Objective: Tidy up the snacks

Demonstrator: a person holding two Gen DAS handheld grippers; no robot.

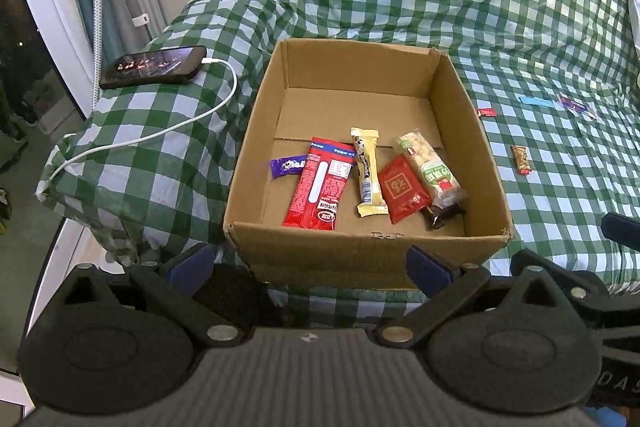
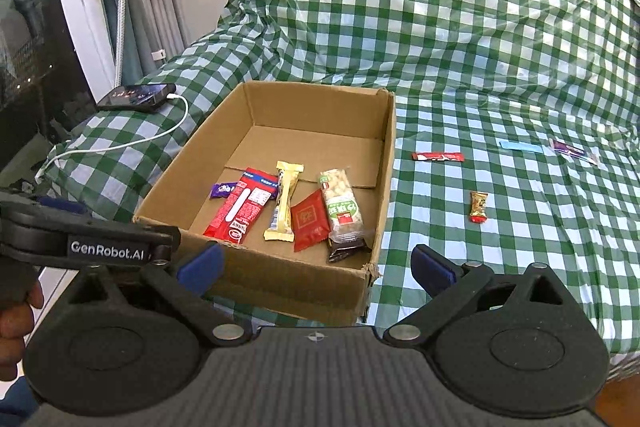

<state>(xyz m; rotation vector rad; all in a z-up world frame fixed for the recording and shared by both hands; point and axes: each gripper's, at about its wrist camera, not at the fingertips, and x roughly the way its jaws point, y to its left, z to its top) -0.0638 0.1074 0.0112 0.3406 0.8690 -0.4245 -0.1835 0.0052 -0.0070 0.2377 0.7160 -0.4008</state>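
Note:
An open cardboard box (image 1: 468,131) (image 2: 386,163) sits on the green checked cloth. Inside lie several snacks: a long red packet (image 1: 320,183) (image 2: 242,207), a purple sweet (image 1: 286,166), a cream bar (image 1: 368,171) (image 2: 285,203), a red sachet (image 1: 402,193) (image 2: 310,221), a peanut bar (image 1: 430,167) (image 2: 340,205) and a dark wrapper (image 2: 346,251). On the cloth to the right lie a red stick (image 2: 438,157), a gold-red sweet (image 1: 522,159) (image 2: 478,207), a blue strip (image 2: 520,146) and a purple packet (image 2: 572,150). My left gripper (image 1: 310,263) and right gripper (image 2: 316,267) are open and empty, both in front of the box's near wall.
A phone (image 1: 154,65) (image 2: 138,97) on a white charging cable (image 1: 180,125) lies left of the box on a covered cushion. A window frame and curtain stand at the far left. The cloth rises into a covered hump behind the box.

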